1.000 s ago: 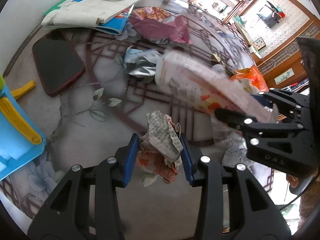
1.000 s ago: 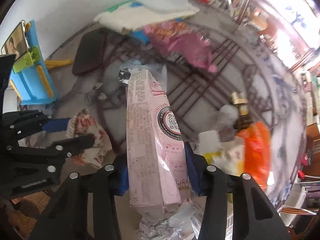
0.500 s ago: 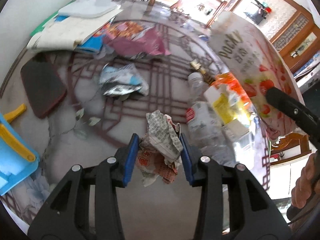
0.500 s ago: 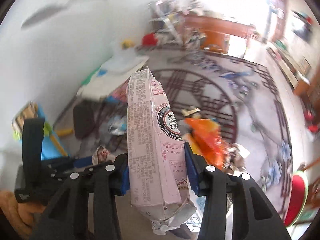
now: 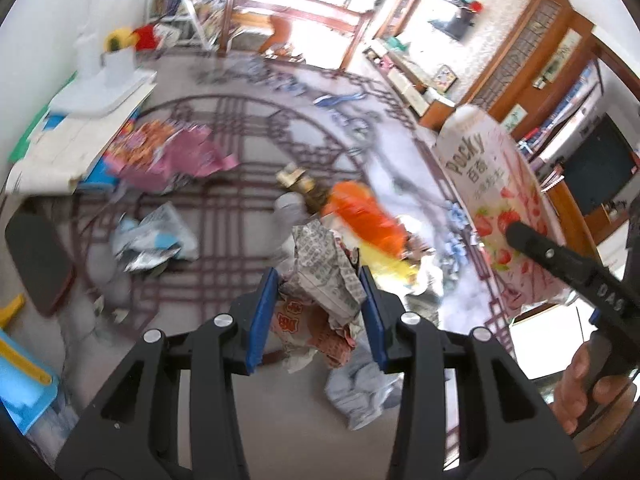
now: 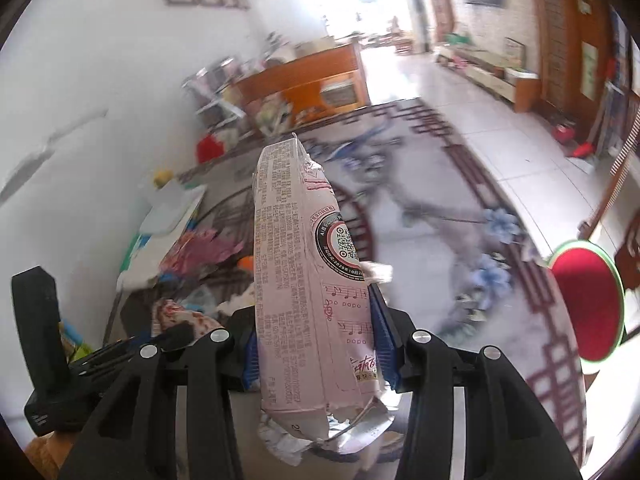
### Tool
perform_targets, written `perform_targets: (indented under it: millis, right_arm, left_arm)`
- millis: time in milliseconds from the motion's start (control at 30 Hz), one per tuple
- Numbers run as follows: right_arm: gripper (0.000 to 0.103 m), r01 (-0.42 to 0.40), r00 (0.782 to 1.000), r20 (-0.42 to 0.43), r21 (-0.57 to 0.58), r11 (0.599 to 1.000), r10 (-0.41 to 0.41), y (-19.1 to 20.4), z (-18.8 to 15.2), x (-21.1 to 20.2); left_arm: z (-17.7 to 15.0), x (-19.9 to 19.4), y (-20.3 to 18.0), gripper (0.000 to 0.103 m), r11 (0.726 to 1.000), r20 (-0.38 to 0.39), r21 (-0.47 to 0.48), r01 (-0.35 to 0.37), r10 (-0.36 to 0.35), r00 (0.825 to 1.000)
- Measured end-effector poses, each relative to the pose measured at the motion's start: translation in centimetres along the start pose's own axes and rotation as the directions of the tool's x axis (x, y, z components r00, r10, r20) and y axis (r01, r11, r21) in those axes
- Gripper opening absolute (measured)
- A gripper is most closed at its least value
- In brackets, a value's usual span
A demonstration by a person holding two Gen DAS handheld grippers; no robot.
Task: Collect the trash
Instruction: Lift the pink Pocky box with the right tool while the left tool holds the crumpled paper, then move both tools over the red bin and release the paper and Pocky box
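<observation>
Our left gripper is clamped on a crumpled wrapper, the blue pads pressing its printed paper from both sides, the wad standing up between the fingers and clear of the table; our right gripper is clamped on a pink Pocky bag, which rises tall and nearly upright between its pads, its torn foil end hanging below them. In the left wrist view we see that same bag at the right, strawberry side towards us, with the right gripper's black finger across it and a hand gripping the handle below.

Just beyond the wrapper, on the patterned tabletop, lie an orange bag and a bottle with a gold cap, close together; a pale crumpled wrapper lies on the table just beside the left gripper's right finger; further left we see a silver and blue foil wrapper, and beyond it a pink snack bag beside a stack of papers at the table's far left. A dark red pad lies near the left edge, with a blue and yellow plastic thing at the lower left.

In the right wrist view a red round stool stands off the table at the right; much of the background is blurred.
</observation>
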State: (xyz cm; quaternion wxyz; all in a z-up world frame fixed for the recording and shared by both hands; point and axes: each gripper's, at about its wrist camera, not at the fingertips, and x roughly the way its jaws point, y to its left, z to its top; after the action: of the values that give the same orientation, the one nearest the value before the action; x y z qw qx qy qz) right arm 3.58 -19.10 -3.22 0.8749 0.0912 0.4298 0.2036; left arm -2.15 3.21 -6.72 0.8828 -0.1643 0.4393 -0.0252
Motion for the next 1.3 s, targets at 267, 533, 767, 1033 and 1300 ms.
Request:
perform_targets:
  millis: [267,533,767,1033,1300]
  right_arm:
    - [0.044,0.055,0.998,0.017,0.057,0.997,-0.056,-3.5,-0.4,-1.9]
    - [0.044,0.093,0.994,0.053,0.082,0.992,-0.098,-6.0,-0.8,-3.8]
    - [0.044,0.106,0.993,0.046,0.1,0.989,-0.111,-8.8,-0.8,-4.6]
    - [0.044,0.117,0.992,0.032,0.124,0.985,-0.122,-13.0,-0.7,-5.8]
    - [0.044,0.11,0.993,0.039,0.137,0.985,-0.116,-17.6,0.4,-7.0]
  left_arm:
    - [1.9,0.0,-5.1,0.039,0.995,0.047,0.079,0.06,-0.064,0.997]
    - [1.9,0.4,-8.8,0.039,0.986,0.051,0.151,0.065,-0.074,0.996]
    - [1.6,1.7,-11.7,0.039,0.982,0.033,0.172,0.083,-0.09,0.995]
    - [1.0,3.2,-15.7,0.039,0.979,0.021,0.182,0.095,-0.1,0.995]
    - [1.0,4.8,-20.8,0.039,0.977,0.023,0.192,0.097,-0.103,0.994]
